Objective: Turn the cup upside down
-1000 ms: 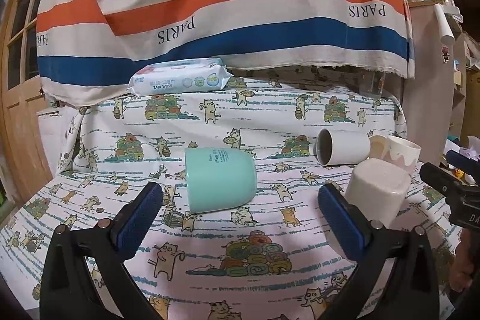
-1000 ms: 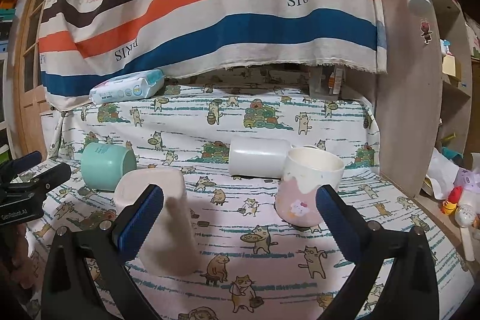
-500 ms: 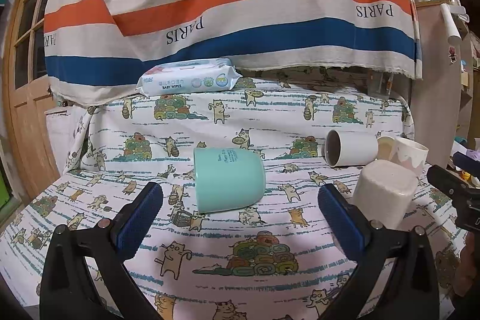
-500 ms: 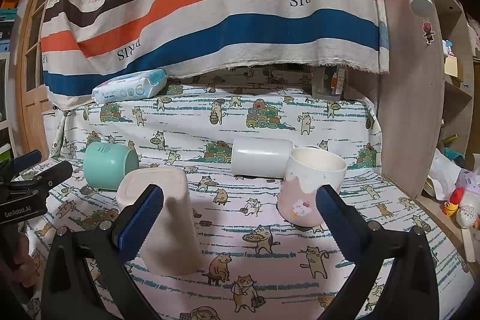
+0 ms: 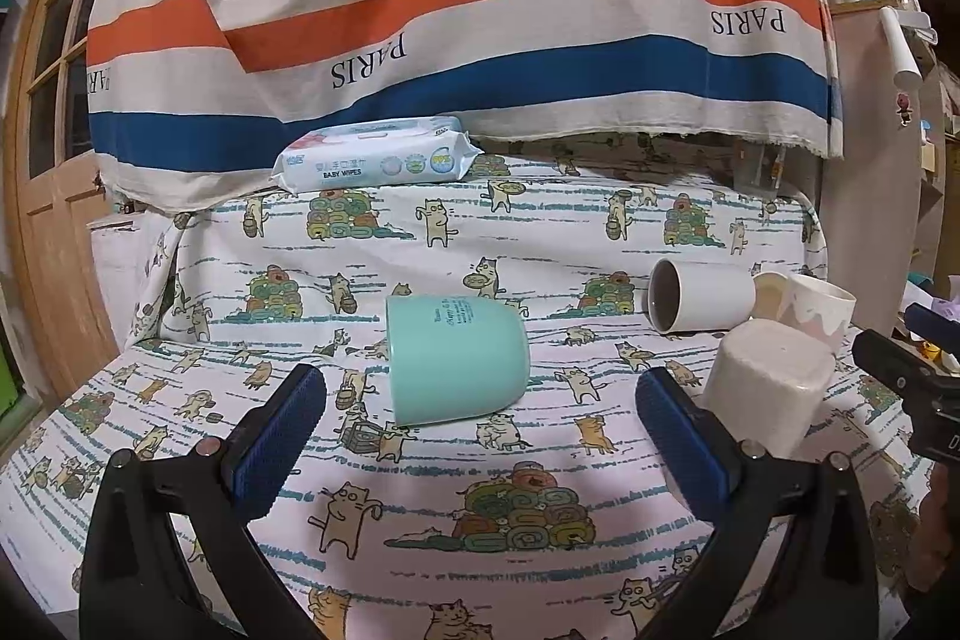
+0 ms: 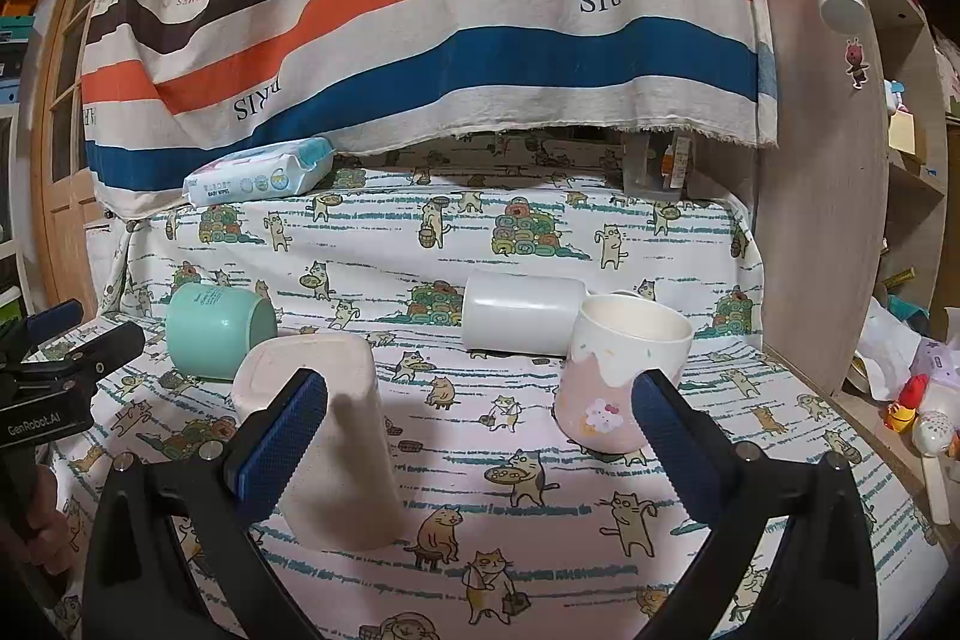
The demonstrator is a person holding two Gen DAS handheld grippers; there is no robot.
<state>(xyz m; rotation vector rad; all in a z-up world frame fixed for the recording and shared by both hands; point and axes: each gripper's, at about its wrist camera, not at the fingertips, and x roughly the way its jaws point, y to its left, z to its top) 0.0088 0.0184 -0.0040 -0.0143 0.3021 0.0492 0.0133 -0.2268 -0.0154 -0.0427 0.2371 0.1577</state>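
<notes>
Approaching: left gripper had drawn nearer the mint cup, lying sideways.
Jaws: both grippers released, empty.
Remaining: grasp, invert.

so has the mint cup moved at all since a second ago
No. The mint cup lies on its side at the same offset from the baby wipes pack behind it; only the camera view drifted slightly.
</notes>
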